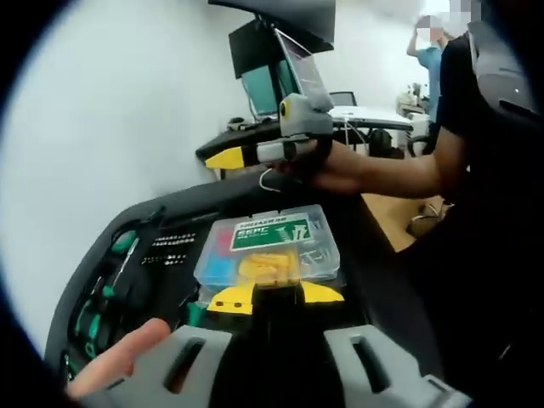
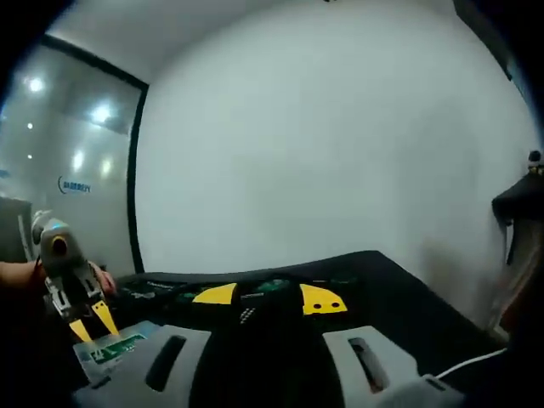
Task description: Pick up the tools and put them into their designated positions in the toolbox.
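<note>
Left tool [image 1: 276, 295] is clamping a clear plastic box [image 1: 268, 246] with green label above the toolbox [image 1: 127, 255]. Right tool [image 2: 268, 297] is hovering at 12 o'clock, jaws spread wide.

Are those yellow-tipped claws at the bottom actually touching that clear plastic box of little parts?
Touching, it seems. In the left gripper view, the left gripper's yellow tips meet the near edge of the clear plastic box, with no gap visible.
</note>
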The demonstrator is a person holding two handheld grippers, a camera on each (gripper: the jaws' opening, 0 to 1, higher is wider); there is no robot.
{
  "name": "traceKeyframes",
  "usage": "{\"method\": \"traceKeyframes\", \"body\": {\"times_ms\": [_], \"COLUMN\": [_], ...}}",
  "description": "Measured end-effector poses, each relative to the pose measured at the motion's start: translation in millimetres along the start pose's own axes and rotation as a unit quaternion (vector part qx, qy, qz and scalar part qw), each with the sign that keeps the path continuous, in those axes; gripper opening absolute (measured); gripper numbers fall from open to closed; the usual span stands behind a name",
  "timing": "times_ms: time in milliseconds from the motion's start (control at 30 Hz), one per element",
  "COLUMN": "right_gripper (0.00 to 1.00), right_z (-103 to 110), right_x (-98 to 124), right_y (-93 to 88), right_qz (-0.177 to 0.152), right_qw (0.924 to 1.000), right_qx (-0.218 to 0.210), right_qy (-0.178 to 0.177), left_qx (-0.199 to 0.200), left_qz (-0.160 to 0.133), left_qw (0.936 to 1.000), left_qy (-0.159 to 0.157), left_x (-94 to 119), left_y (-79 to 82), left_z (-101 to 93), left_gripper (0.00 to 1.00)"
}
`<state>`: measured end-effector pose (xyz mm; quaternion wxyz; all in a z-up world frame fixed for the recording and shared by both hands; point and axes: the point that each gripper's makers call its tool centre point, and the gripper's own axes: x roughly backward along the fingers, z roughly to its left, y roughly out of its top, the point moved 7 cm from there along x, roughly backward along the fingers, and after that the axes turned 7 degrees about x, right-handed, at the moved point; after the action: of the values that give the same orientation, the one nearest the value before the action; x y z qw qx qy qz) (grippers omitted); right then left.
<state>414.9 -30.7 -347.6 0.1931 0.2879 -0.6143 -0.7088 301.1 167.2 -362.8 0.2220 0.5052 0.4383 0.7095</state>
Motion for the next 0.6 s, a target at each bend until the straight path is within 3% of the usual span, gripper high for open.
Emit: {"method": "traceKeyframes", "body": {"times_ms": [200,400,600], "right_gripper": [0.23,0.23,0.23], "right_z": [-4,-4,-3], "right_x": [1,0,1], "right_y": [-1.0,-2.9,-2.7], "right_qz": [0.001,0.007,0.006], "right_qw": [0.9999,0.9999,0.9999], "right_qx": [-0.009,-0.006,-0.007], "right_qy": [-0.011,-0.009,-0.009], "left_qx": [-0.027,-0.052,-0.054], "left_qz": [0.02,0.022,0.04], "left_qw": [0.9993,0.9981,0.9974], "left_qy": [-0.015,-0.024,-0.025], "left_x": [-19,-39,-45], "left_y": [8.7,21.2,28.4], "left_z": [-3.8,-5.2,-7.6], "left_gripper": [0.12,0.1,0.06]}}
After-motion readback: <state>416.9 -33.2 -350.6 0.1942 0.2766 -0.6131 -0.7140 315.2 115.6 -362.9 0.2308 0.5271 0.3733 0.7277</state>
